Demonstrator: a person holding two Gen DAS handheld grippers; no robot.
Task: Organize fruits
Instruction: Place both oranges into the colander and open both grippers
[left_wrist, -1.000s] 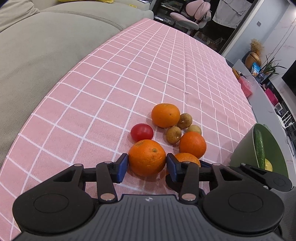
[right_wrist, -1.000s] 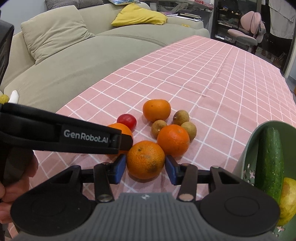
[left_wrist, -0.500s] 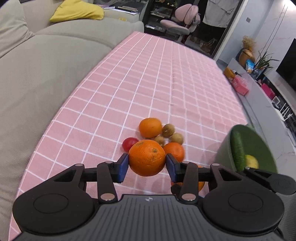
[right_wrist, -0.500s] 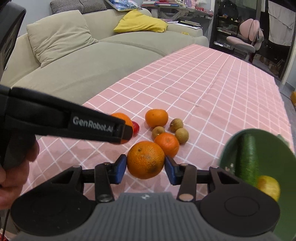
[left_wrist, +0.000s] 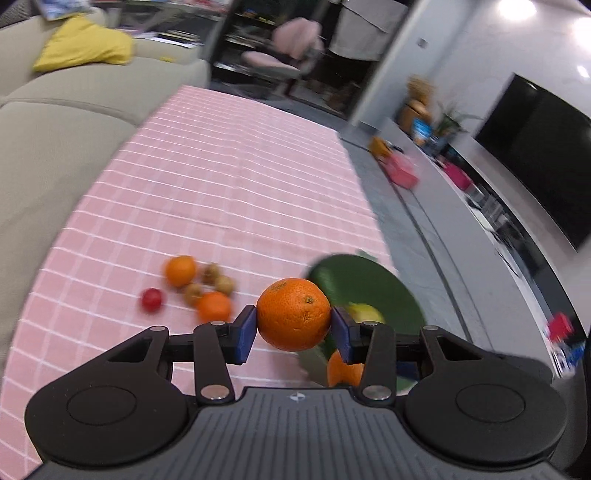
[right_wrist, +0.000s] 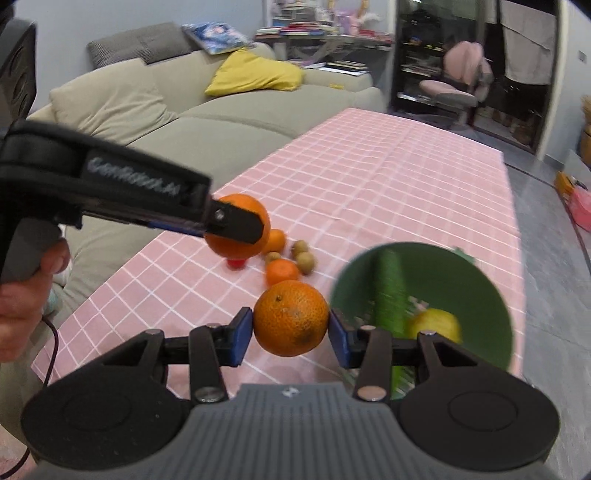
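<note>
My left gripper (left_wrist: 293, 328) is shut on an orange (left_wrist: 293, 314) and holds it in the air near the green bowl (left_wrist: 373, 284). It also shows in the right wrist view (right_wrist: 236, 225), above the fruit pile. My right gripper (right_wrist: 291, 332) is shut on another orange (right_wrist: 290, 317), lifted just left of the green bowl (right_wrist: 480, 288). The bowl holds a cucumber (right_wrist: 388, 291) and a yellow fruit (right_wrist: 436, 325). On the pink checked cloth lie two oranges (left_wrist: 180, 270), a red tomato (left_wrist: 151, 299) and three small brown fruits (left_wrist: 225, 284).
A beige sofa (right_wrist: 207, 122) runs along the table's left side. The table's right edge (left_wrist: 373, 221) drops to grey floor. A TV and low cabinet (left_wrist: 517, 184) stand at the far right. My left hand (right_wrist: 26, 277) holds the left gripper's handle.
Both grippers have risen higher with their oranges and swung right toward the green bowl. The remaining fruit on the cloth now looks smaller and farther away.
</note>
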